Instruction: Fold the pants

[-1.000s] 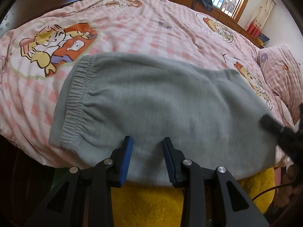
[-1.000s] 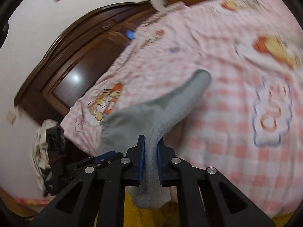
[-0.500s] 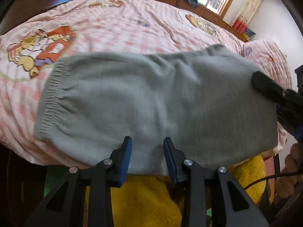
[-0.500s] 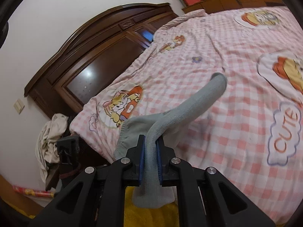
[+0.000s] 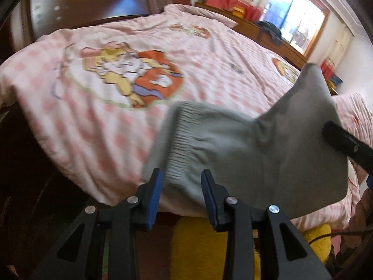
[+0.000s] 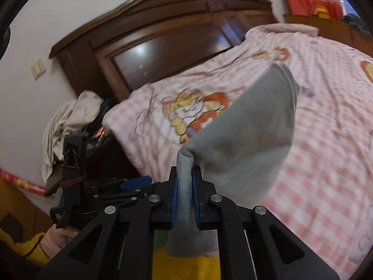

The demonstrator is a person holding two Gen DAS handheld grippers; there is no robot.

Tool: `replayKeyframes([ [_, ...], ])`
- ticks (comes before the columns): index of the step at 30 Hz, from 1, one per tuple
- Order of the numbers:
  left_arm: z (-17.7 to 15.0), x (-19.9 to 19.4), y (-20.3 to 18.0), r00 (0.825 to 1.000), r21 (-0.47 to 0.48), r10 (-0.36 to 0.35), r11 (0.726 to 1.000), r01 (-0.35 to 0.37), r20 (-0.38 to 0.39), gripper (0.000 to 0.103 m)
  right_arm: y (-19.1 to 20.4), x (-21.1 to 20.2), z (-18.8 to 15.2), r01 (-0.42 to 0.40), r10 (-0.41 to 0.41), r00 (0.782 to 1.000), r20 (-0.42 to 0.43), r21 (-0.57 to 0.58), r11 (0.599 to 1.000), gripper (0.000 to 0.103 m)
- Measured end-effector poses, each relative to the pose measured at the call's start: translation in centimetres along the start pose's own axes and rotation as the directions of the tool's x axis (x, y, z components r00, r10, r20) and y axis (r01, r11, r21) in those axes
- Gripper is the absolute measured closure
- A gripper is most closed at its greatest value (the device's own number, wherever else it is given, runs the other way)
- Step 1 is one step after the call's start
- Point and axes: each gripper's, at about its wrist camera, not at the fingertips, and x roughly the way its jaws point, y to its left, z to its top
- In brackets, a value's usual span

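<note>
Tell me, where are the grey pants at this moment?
The grey pants hang over the near edge of the pink checked bed, pinched in the right tool, right of the cartoon print.

Black two-finger left gripper (image 5: 180, 193) and right gripper (image 6: 185, 196): blue pads, silver screws on angular, triangular-cutout arms. Fuzzy yellow sleeve (image 6: 35, 249); thin dark cable (image 5: 335, 234).

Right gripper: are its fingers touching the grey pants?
Touching. The right wrist view shows the right gripper with both blue fingers pressed against a pinched fold of the grey pants.
</note>
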Motion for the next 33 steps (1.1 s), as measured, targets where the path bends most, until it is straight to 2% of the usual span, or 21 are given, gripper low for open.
replayKeyframes([
  [7,-0.4,-0.4,3.0,1.000,-0.047,0.022,0.999,-0.021,0.005,0.067,1.9,6.9,0.3,-0.033,0.033,0.993,-0.113,0.003,0.999,0.092],
  [13,-0.7,-0.3,4.6,1.000,-0.079,0.016,0.997,-0.016,0.005,0.067,1.4,11.5,0.1,-0.013,0.028,0.984,-0.177,0.082,0.997,0.091],
  [14,-0.7,-0.2,4.8,1.000,-0.084,0.015,0.996,-0.014,0.004,0.067,1.5,12.1,0.1,-0.009,0.026,0.982,-0.188,0.090,0.996,0.087],
  [17,-0.8,0.0,5.7,1.000,-0.100,0.015,0.995,-0.015,0.000,0.067,1.7,13.5,-0.1,-0.056,0.083,0.974,-0.213,0.131,0.990,0.079],
  [20,-0.9,-0.1,6.3,1.000,-0.115,0.015,0.993,-0.015,-0.001,0.067,2.1,13.7,-0.2,-0.118,0.153,0.961,-0.230,0.160,0.980,0.078],
  [21,-0.9,-0.2,6.4,1.000,-0.120,0.014,0.993,-0.014,0.000,0.067,2.4,13.3,0.0,-0.124,0.156,0.963,-0.220,0.153,0.980,0.078],
  [24,-0.6,-1.0,6.5,1.000,-0.125,0.002,0.992,0.000,0.015,0.067,2.6,11.2,0.3,-0.097,0.115,0.979,-0.171,0.111,0.989,0.078],
  [27,-0.1,-1.9,5.8,0.999,-0.114,-0.027,0.993,0.031,0.036,0.067,1.2,8.7,0.5,0.003,0.011,0.990,-0.139,0.101,0.995,0.078],
  [30,0.6,-2.3,4.5,0.995,-0.097,-0.080,0.992,0.085,0.054,0.066,-0.6,6.6,0.3,0.076,-0.064,0.992,-0.109,0.112,0.991,0.078],
  [33,1.1,-2.0,2.7,0.992,-0.057,-0.110,0.992,0.113,0.054,0.062,-2.1,5.4,-0.7,0.111,-0.097,0.990,-0.106,0.136,0.985,0.078],
])
